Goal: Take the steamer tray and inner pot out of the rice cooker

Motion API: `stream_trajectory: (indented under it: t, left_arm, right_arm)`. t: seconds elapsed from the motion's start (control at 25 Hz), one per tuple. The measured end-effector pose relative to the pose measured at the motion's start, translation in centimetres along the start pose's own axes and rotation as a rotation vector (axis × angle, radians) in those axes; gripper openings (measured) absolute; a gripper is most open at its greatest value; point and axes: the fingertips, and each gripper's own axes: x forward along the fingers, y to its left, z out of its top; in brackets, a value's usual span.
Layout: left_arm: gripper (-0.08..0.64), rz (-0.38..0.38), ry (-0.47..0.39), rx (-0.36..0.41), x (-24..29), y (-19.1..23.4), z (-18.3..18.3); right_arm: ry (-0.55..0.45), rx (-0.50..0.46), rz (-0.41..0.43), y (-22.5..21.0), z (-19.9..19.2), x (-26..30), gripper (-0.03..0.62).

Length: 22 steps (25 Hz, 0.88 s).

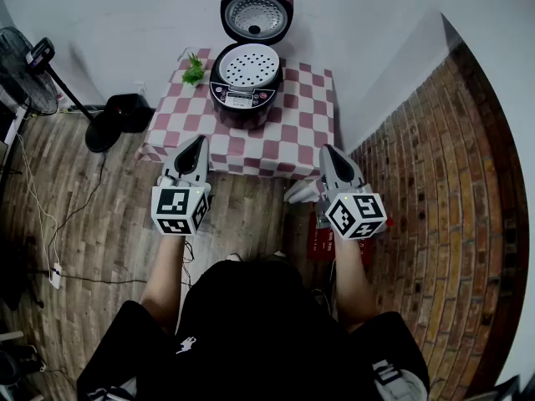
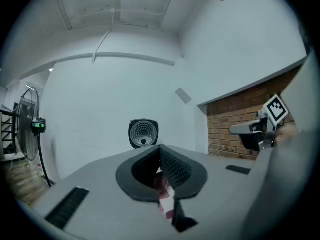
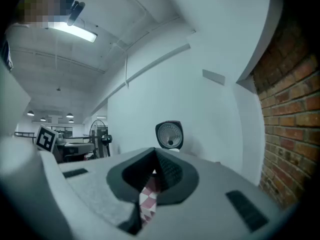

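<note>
A dark purple rice cooker (image 1: 243,90) stands on the checked table (image 1: 288,136) with its lid (image 1: 256,15) raised. A white perforated steamer tray (image 1: 247,65) sits in its top and hides the inner pot. My left gripper (image 1: 198,143) hangs shut and empty in front of the table's near edge, left of the cooker. My right gripper (image 1: 326,151) is shut and empty off the table's near right corner. In the left gripper view only the raised lid (image 2: 143,133) shows above the closed jaws of the left gripper (image 2: 160,156). The right gripper view shows that lid (image 3: 169,134) beyond the right gripper (image 3: 154,159).
A green leafy bunch (image 1: 194,71) lies on the table left of the cooker. A standing fan (image 1: 25,69) with a round black base (image 1: 104,132) is at the left on the wood floor. A brick wall (image 1: 451,182) runs along the right, white wall behind the table.
</note>
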Motion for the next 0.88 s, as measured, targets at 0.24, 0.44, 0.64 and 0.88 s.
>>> stream_trajectory:
  t: [0.24,0.44,0.64,0.88]
  left_arm:
    - [0.003,0.016,0.011,0.002,0.0,0.9,-0.3]
    - [0.002,0.017,0.026,-0.001,-0.2,1.5,-0.9]
    - [0.002,0.016,0.036,0.003,-0.8,2.4,-1.4]
    - [0.002,0.029,0.048,0.001,-1.3,3.4,-2.0]
  right_arm:
    - [-0.010,0.018,0.001,0.5,0.1,0.4,0.002]
    - [-0.006,0.022,0.000,1.0,-0.4,0.5,0.002]
    - [-0.003,0.022,0.003,1.9,-0.7,0.6,0.002]
    - [-0.001,0.033,0.016,2.6,-0.9,1.4,0.002]
